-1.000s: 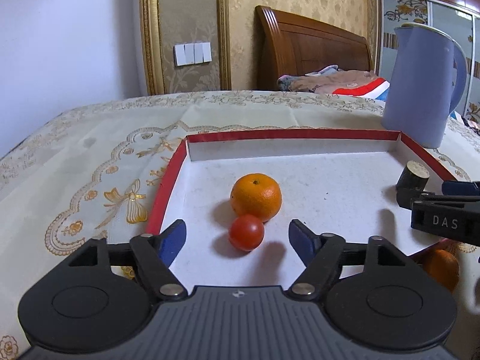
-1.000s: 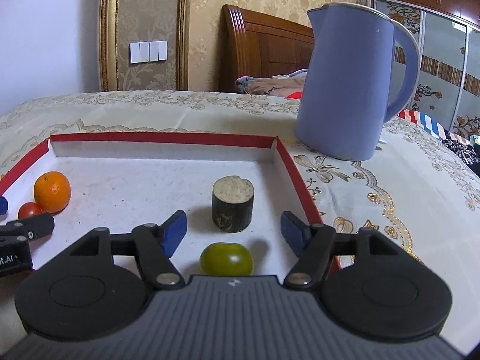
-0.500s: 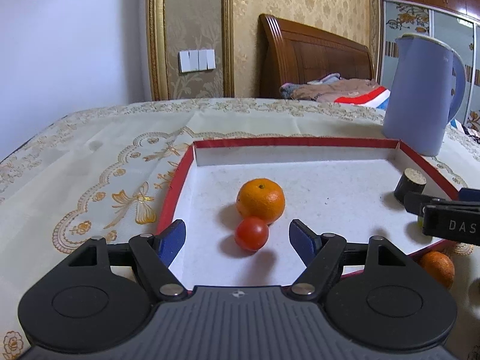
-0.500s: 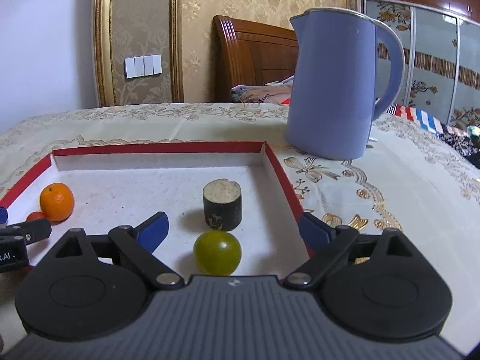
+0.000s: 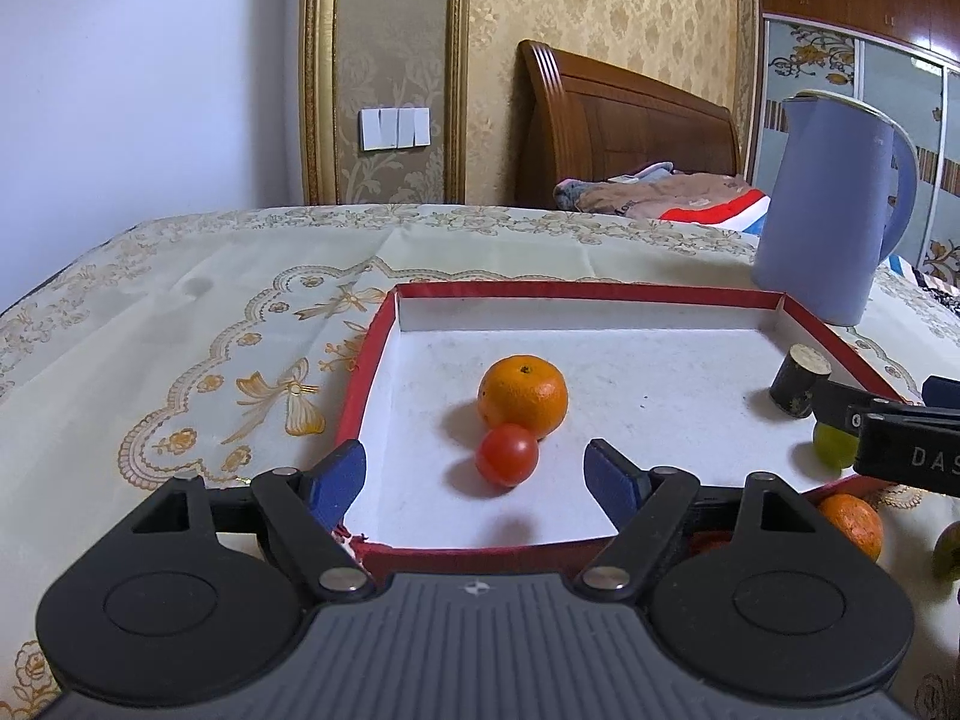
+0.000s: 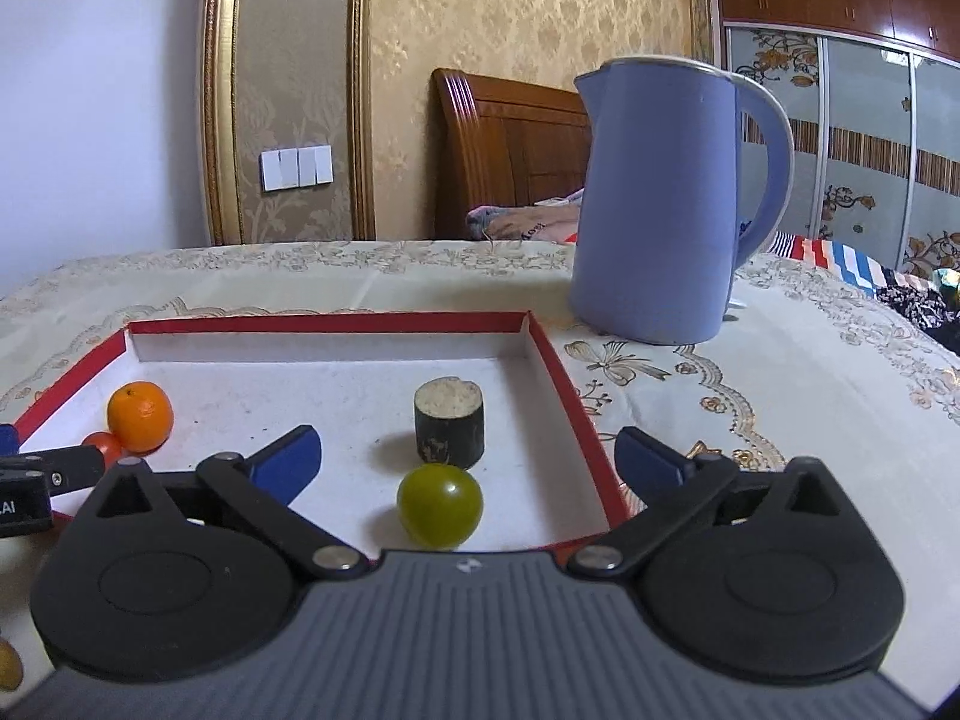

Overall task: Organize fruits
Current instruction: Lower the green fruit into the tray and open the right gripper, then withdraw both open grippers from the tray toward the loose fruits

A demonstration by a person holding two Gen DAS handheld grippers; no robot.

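Note:
A red-rimmed white tray (image 5: 540,291) holds an orange (image 5: 523,396) with a small red tomato (image 5: 507,455) touching its near side. My left gripper (image 5: 477,459) hovers at the tray's near left edge, its jaws opening and the tomato just ahead, untouched. At the tray's right end a green round fruit (image 6: 440,504) lies in front of a dark cut cylinder (image 6: 449,423). My right gripper (image 6: 467,441) is over the near rim, with jaws opening wide on either side of both and touching neither.
A blue kettle (image 6: 660,204) stands on the tablecloth beyond the tray's far right corner. Outside the near rim lie a second orange (image 5: 852,525) and another fruit (image 5: 948,546) at the picture's edge. A wooden headboard and a wall are behind the table.
The right jaws have spread much wider and that gripper has drawn back from the green fruit. The left gripper has backed off slightly, so the tomato and orange sit farther ahead.

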